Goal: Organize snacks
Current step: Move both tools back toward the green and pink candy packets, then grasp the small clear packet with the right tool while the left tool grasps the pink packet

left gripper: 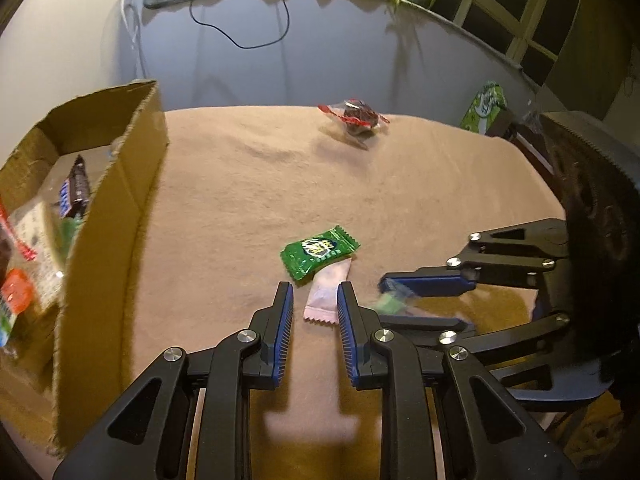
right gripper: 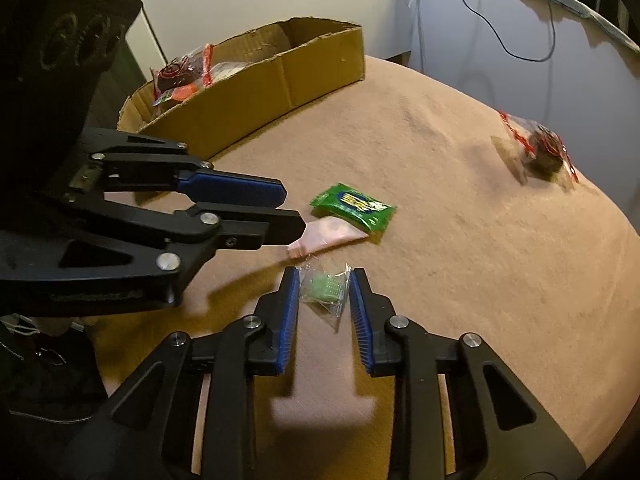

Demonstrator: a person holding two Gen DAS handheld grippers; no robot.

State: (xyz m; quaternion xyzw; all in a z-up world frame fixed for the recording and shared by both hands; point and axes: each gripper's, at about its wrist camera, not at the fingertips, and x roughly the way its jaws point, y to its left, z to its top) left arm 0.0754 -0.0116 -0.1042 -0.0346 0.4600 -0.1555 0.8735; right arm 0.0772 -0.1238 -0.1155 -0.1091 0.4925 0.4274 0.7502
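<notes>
My left gripper [left gripper: 315, 294] is open, its fingers on either side of a pale pink packet [left gripper: 326, 294] lying on the tan cloth. A green packet [left gripper: 318, 253] lies just beyond, partly on the pink one. My right gripper [right gripper: 325, 280] is open around a small clear wrapper with a green sweet [right gripper: 325, 289]. The right gripper also shows in the left wrist view [left gripper: 424, 300]. The left gripper shows in the right wrist view [right gripper: 288, 208], over the pink packet [right gripper: 326, 236] beside the green packet [right gripper: 354, 207]. A clear red-trimmed bag with a dark snack [left gripper: 356, 117] lies far back.
A cardboard box [left gripper: 116, 208] holding several snacks stands at the left; it also shows in the right wrist view [right gripper: 260, 84]. A green bag [left gripper: 484, 106] stands at the far right edge. The cloth-covered table [right gripper: 460, 260] drops off at the right. A black cable [left gripper: 240, 20] hangs on the wall.
</notes>
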